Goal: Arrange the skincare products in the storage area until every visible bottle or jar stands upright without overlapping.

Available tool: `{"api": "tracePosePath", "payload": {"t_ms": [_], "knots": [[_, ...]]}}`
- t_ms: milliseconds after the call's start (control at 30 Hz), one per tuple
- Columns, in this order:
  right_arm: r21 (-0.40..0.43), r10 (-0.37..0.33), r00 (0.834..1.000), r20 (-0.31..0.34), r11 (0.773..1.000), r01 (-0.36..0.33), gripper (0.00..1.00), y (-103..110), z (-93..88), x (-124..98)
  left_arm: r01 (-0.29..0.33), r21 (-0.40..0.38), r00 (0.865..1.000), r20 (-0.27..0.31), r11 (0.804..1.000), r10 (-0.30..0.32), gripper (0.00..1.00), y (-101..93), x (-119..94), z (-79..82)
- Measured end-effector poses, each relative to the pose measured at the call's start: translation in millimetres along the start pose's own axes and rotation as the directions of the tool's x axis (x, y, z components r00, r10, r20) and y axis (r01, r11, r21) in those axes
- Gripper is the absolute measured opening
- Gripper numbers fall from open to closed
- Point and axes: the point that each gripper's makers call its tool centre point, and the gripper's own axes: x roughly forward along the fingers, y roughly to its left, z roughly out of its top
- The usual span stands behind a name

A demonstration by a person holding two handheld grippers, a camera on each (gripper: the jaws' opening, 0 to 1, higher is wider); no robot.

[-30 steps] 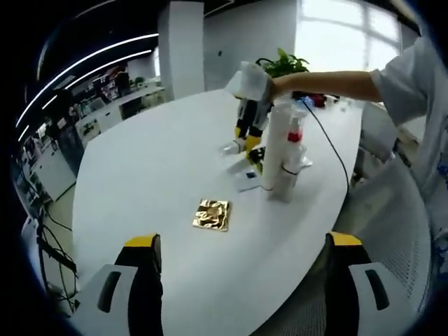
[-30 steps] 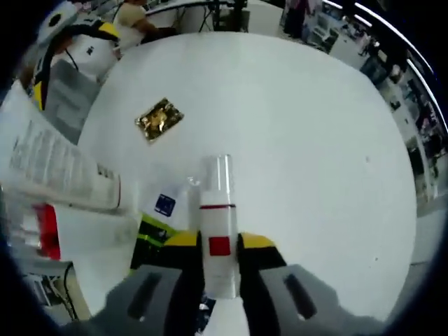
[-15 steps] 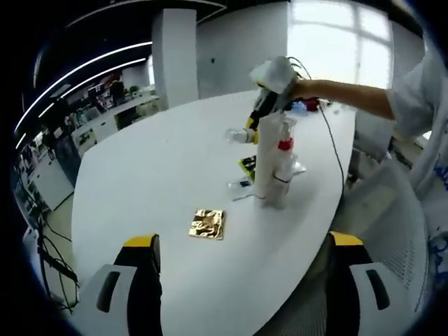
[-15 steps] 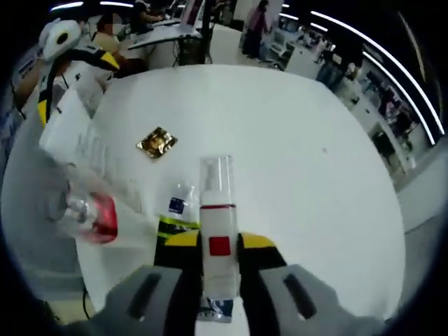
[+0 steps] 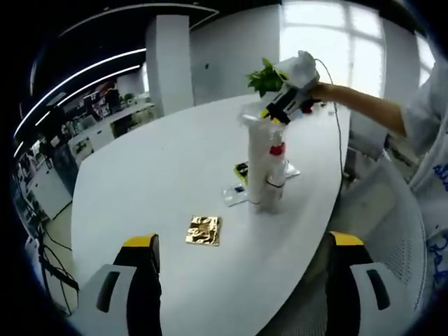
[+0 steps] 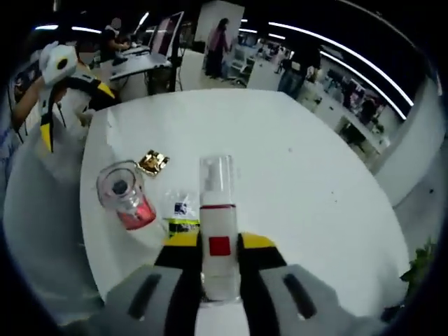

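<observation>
- So far, part of the job looks done: a tall white bottle (image 5: pixel 257 168) stands upright on the table (image 5: pixel 154 168), with a red-capped bottle (image 5: pixel 276 171) upright and touching it.
- Still to place, by my guess, is the pump bottle (image 6: pixel 218 234), which the right gripper (image 6: pixel 218 262) carries well above the table.
- Lying flat just beside the tall white bottle are small packets (image 5: pixel 236 192); whether they count as products I cannot tell.
- Nearer the left gripper than the tall white bottle lies a gold packet (image 5: pixel 203 230), flat on the table.
- Right gripper fingers (image 6: pixel 257 245) are closed narrowly on the pump bottle's body, clear cap pointing away from the jaws.
- From the left gripper view, the right gripper (image 5: pixel 285 105) hangs above the tall white bottle.
- Left gripper (image 5: pixel 241 280) has its jaws spread wide, holding nothing and touching nothing, well apart from the tall white bottle.
</observation>
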Motion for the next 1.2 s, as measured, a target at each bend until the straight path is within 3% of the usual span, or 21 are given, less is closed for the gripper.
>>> {"api": "tracePosePath", "payload": {"t_ms": [367, 700, 933, 1200], "knots": [[0.111, -0.119, 0.988, 0.096, 0.988, 0.108, 0.19, 13, 0.7, -40, 0.008, 0.017, 1.000, 0.014, 1.000, -0.008, 0.97, -5.6, -3, 0.7], [0.184, -0.168, 0.971, 0.170, 0.973, 0.137, 0.19, 34, 3.8, -70, 0.003, 0.012, 0.999, 0.034, 1.000, -0.004, 0.97, -11.6, -5, 4.3], [0.206, -0.170, 0.956, 0.238, 0.971, 0.121, 0.19, 60, 18.1, -86, 0.020, 0.027, 0.999, 0.038, 0.999, -0.021, 0.97, -18.9, -3, 6.1], [0.222, -0.130, 0.954, 0.270, 0.973, 0.070, 0.19, 89, 23.0, -80, 0.031, 0.031, 0.997, 0.072, 0.999, -0.033, 0.94, -26.4, -6, 14.0]]}}
